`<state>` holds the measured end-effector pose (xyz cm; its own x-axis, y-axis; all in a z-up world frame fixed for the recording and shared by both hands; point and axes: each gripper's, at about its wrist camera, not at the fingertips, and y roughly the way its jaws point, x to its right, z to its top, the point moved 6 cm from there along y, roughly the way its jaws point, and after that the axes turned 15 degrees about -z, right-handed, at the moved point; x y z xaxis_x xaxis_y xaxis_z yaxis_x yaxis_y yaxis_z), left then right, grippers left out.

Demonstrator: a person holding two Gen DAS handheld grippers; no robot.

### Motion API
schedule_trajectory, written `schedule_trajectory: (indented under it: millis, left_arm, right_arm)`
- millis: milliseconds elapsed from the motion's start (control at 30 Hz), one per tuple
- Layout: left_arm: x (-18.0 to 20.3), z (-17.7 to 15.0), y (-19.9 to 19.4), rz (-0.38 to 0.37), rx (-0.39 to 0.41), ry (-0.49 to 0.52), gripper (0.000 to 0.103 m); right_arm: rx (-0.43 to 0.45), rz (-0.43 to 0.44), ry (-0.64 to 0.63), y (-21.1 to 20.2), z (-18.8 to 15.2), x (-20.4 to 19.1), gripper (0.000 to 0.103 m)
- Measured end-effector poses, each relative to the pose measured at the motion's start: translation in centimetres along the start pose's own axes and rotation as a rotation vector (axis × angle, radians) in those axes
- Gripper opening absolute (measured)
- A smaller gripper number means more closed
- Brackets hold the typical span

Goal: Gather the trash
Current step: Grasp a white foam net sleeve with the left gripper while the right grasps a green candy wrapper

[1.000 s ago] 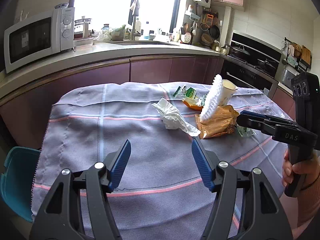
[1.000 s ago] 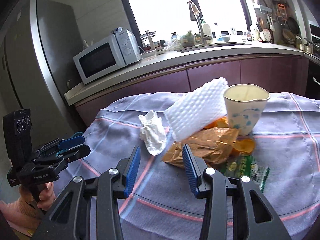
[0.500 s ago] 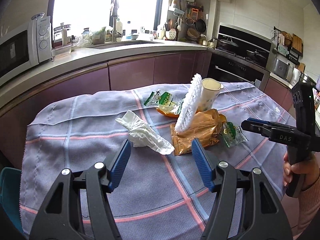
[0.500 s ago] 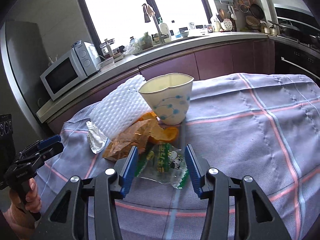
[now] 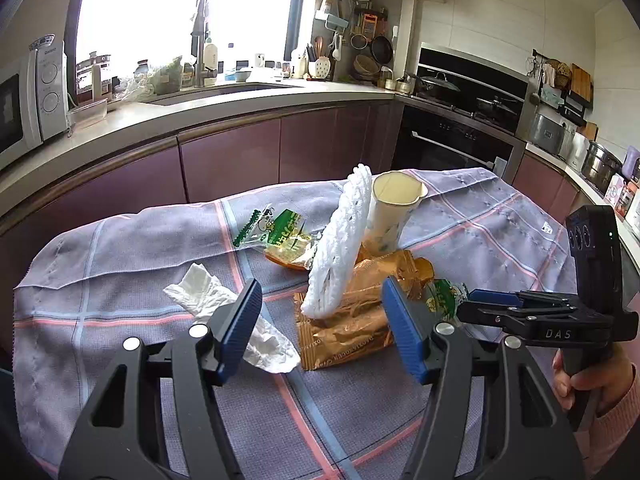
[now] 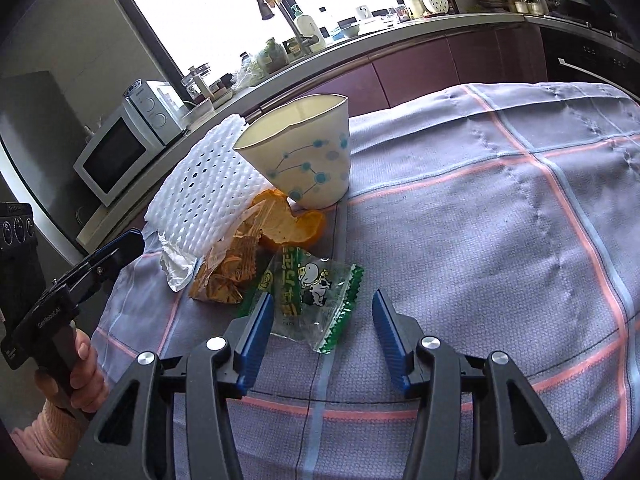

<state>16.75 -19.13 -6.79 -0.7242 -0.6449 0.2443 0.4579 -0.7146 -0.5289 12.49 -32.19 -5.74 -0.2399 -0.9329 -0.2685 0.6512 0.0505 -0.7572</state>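
Claws both stand spread and empty: right claw [image 6: 323, 332] just before green wrapper [image 6: 312, 286], left claw [image 5: 322, 322] nearing brown packet [image 5: 352, 316].

The white foam net [image 5: 340, 248] hides the cup's [image 5: 390, 216] left side; beside the cup, the orange peel [image 5: 286, 260] shows only partly.

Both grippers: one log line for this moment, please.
left gripper: open, over crumpled white tissue | right gripper: open, at green cow-print wrapper

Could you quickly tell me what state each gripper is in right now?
Left gripper: open, holding nothing.
Right gripper: open, jaws just widened, green wrapper lying ahead of them, not gripped.
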Motion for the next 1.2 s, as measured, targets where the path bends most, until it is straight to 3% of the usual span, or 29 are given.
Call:
schedule_trajectory:
  millis: [133,367,500,967,1200]
  left_arm:
    - [0.1,0.2,1.2,-0.008,-0.025,-0.002,0.050]
    - [-0.5,-0.1,2.1,-0.018,-0.047,-0.036,0.029]
    - [-1.0,-0.3,1.9,-0.026,-0.047,-0.054,0.014]
    - [-0.9,-0.5,-1.5,-0.024,0.017,-0.057,0.011]
    - [-1.4,-0.7,-5.3,0.012,0.068,-0.051,0.010]
  right_arm:
    - [-0.013,0.020,0.010,0.3,0.3,0.0,0.047]
    - [-0.022,0.019,0.027,0.4,0.2,0.2,0.029]
    - [-0.018,0.021,0.028,0.3,0.2,0.3,0.027]
    - [0.040,0.039,0.064,-2.0,0.1,1.0,0.025]
    - [0.077,0.077,0.031,-3.7,0.3,-0.9,0.025]
